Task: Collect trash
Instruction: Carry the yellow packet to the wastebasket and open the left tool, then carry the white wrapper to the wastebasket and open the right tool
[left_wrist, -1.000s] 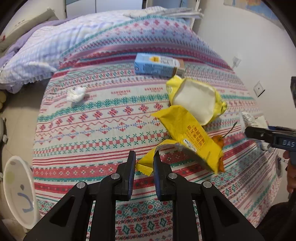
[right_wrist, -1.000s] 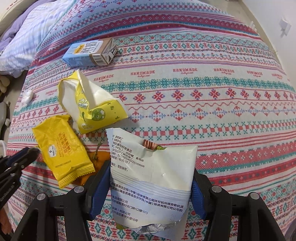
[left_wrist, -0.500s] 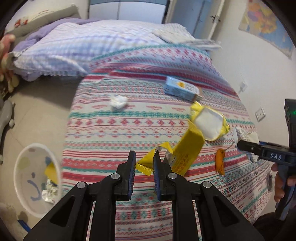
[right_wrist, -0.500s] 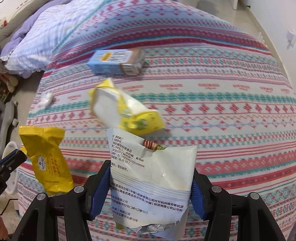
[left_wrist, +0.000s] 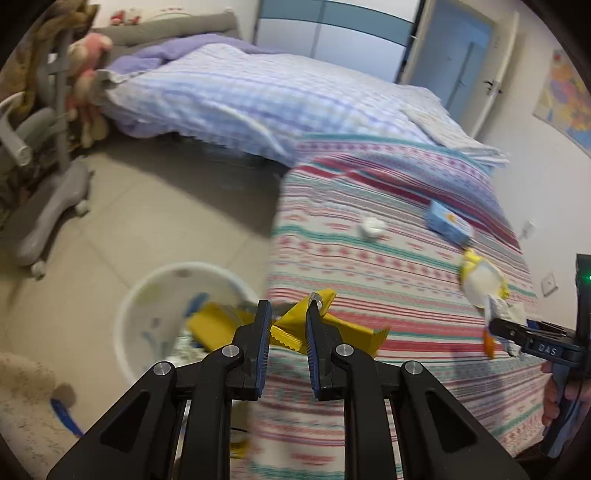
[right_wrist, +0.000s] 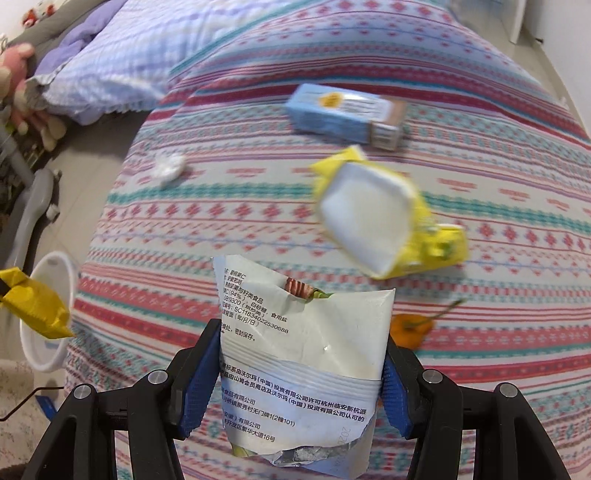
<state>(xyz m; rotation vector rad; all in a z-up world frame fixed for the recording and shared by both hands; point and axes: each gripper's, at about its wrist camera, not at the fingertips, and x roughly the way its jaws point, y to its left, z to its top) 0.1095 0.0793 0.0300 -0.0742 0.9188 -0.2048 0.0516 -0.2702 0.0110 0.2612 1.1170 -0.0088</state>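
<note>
My left gripper is shut on a yellow snack wrapper and holds it in the air beside the bed's edge, just right of the white trash bin on the floor. The wrapper and the bin also show at the left of the right wrist view. My right gripper is shut on a white torn snack bag above the bed. On the patterned bedspread lie an open yellow bag, a blue carton, a crumpled tissue and an orange peel.
The bin holds some yellow and white trash. A grey chair base stands on the tiled floor to the left. A purple checked duvet covers the bed's far end. A pale rug lies beside the bin.
My left gripper has swung left off the bed with the yellow wrapper, so the bin is now close in front. My right gripper still holds the white bag and has turned slightly left.
</note>
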